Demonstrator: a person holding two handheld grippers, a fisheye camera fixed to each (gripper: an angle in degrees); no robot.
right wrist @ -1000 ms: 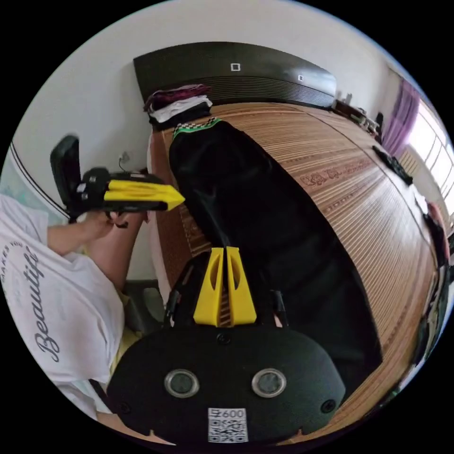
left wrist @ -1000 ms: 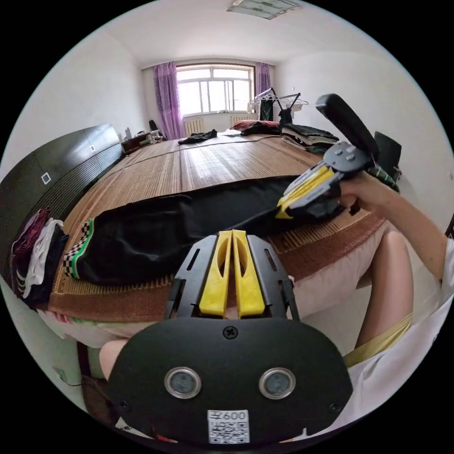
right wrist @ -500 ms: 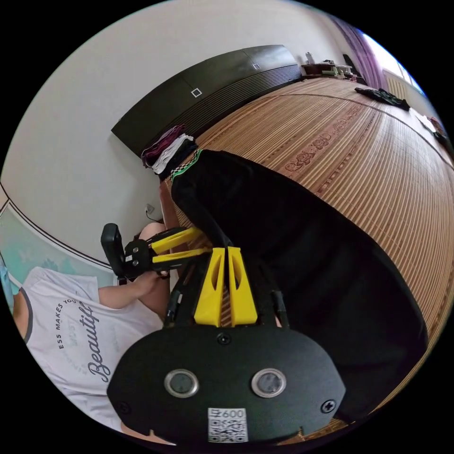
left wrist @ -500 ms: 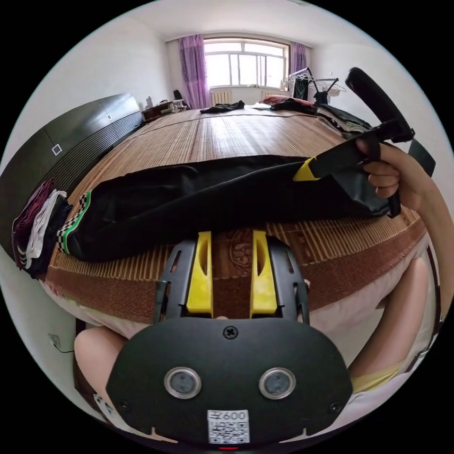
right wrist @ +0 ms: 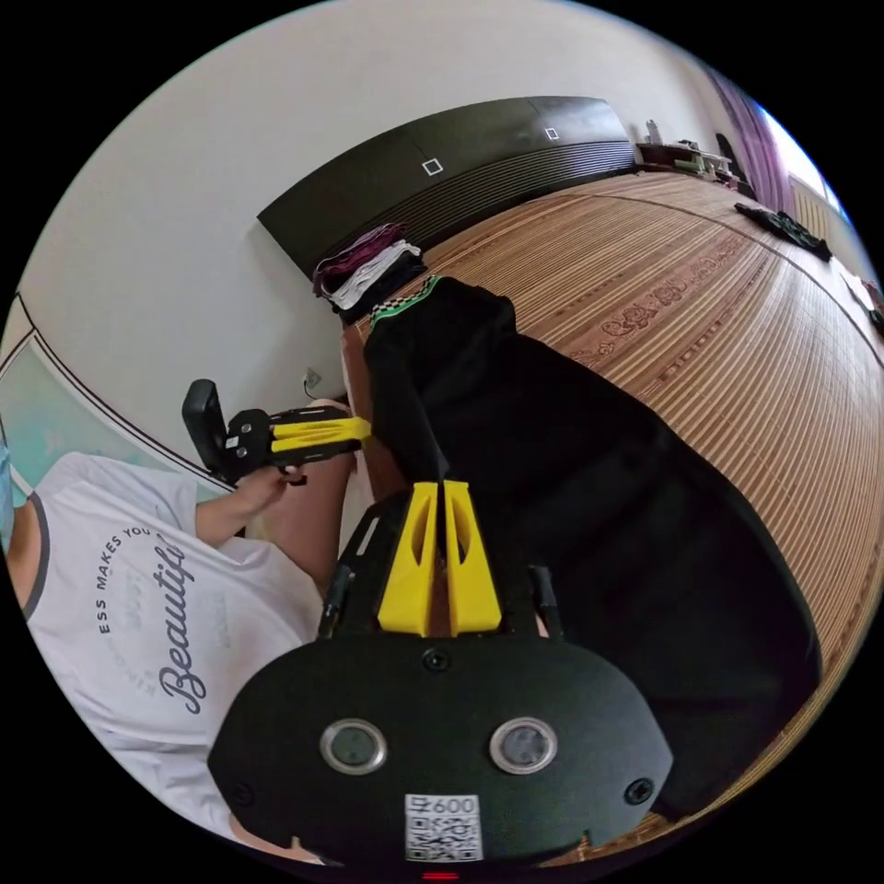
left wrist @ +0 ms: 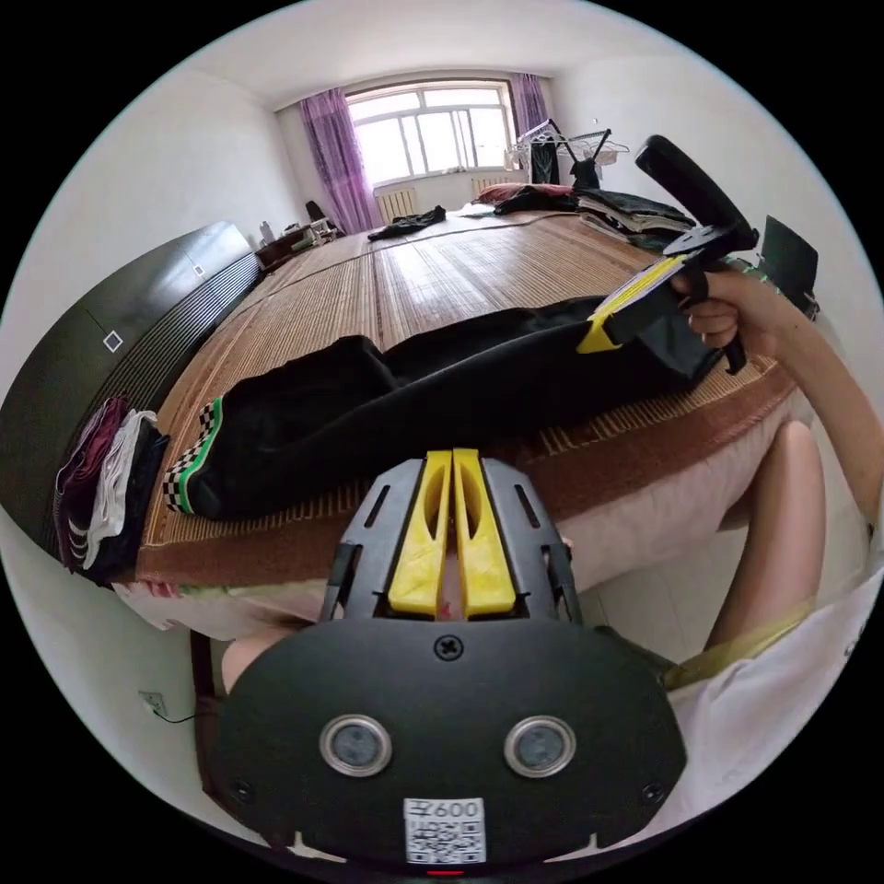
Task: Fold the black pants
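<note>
The black pants (left wrist: 368, 414) (right wrist: 552, 460) lie lengthwise along the near edge of a bamboo mat on the bed (left wrist: 414, 267), with a green and checkered band (left wrist: 193, 460) at the left end. My right gripper (right wrist: 440, 488) is shut on a ridge of the black cloth near the other end, and the left gripper view shows it (left wrist: 599, 336) raised slightly above the mat. My left gripper (left wrist: 451, 456) has its jaws together, tips at the pants' near edge. I cannot tell whether cloth is between them. The right gripper view shows it (right wrist: 364, 426) beside the bed's edge.
A stack of folded clothes (left wrist: 106, 488) sits by the dark headboard (left wrist: 120, 341). More clothes (left wrist: 635, 207) and a drying rack (left wrist: 571, 147) are at the far side by the window. The person's legs (left wrist: 773, 534) press against the bed's side.
My left gripper went from shut to open half a second ago and is shut again now. The pants have bunched up near the banded end. Both cameras have shifted.
</note>
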